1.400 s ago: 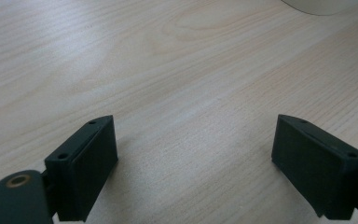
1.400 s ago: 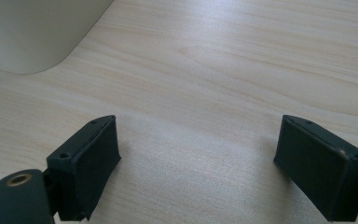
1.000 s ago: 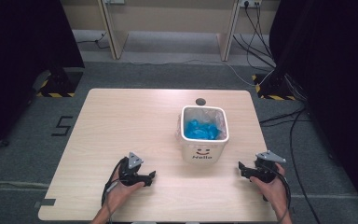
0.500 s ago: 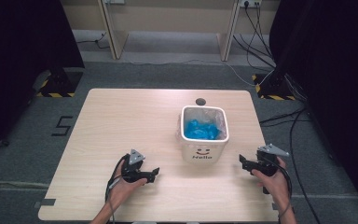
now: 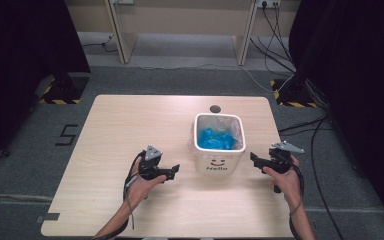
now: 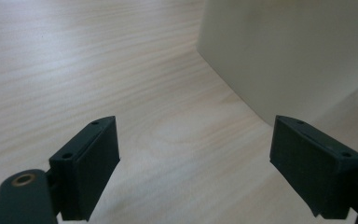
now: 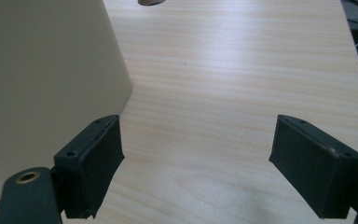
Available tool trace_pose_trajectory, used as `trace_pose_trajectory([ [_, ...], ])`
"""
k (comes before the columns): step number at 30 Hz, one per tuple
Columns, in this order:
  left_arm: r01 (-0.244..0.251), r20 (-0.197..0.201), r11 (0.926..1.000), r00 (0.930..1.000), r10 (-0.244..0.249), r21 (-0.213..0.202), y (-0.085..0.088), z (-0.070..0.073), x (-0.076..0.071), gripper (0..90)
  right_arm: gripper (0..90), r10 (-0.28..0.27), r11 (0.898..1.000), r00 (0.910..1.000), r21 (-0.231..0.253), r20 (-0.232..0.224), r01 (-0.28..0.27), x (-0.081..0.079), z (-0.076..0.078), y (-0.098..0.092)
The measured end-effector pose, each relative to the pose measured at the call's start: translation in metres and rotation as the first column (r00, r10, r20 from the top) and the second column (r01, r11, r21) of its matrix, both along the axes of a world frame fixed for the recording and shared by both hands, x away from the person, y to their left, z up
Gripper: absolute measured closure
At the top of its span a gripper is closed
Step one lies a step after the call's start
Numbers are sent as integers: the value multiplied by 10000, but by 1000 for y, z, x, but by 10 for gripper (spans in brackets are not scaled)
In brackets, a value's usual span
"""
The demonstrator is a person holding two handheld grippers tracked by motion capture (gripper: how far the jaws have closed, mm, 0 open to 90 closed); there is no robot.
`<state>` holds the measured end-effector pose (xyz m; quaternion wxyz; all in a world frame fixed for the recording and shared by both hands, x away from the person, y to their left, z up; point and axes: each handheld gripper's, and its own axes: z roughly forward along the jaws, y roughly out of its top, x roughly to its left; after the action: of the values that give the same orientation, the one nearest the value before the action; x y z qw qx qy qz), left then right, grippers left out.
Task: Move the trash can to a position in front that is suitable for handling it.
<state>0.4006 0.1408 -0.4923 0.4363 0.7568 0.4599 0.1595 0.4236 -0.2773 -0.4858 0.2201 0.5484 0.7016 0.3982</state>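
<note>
A white bin (image 5: 219, 161) with a smiley face and "Hello" on its front stands on the wooden table (image 5: 130, 125). A clear liner and blue crumpled material (image 5: 216, 138) lie inside it. My left gripper (image 5: 174, 170) is held left of the bin, pointing at it, jaws wide open and empty. The bin's wall (image 6: 289, 51) is close ahead in the left gripper view. My right gripper (image 5: 253, 158) is held right of the bin, also open and empty. That bin's wall (image 7: 42, 84) fills the left side of the right gripper view.
A small dark hole (image 5: 215, 108) sits in the table behind the bin. Cables (image 5: 300, 125) trail over the floor at right. Striped floor markers (image 5: 60, 95) lie at both far sides. Bare tabletop stretches to the left and in front.
Both grippers have moved inward toward the bin. The left one slid to the right, and the right one shifted left and slightly up.
</note>
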Motion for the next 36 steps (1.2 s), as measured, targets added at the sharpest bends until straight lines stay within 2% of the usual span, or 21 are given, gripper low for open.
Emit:
trace_pose_trajectory([
  [10,-256,183,9995,9995,259,-182,-16,7,24,147,171,181,9998,9998,-37,9,-181,18,2,12],
  [13,-298,167,9994,9994,301,-203,-19,7,29,148,174,179,9998,9998,98,-14,-179,22,3,15],
  [27,-592,28,9970,9982,594,-492,-42,5,55,148,181,213,9994,9997,285,-129,-210,32,-1,18],
  [36,-857,-28,9946,9963,856,-594,-46,4,64,151,184,403,9985,9991,382,-109,-399,38,-3,25],
])
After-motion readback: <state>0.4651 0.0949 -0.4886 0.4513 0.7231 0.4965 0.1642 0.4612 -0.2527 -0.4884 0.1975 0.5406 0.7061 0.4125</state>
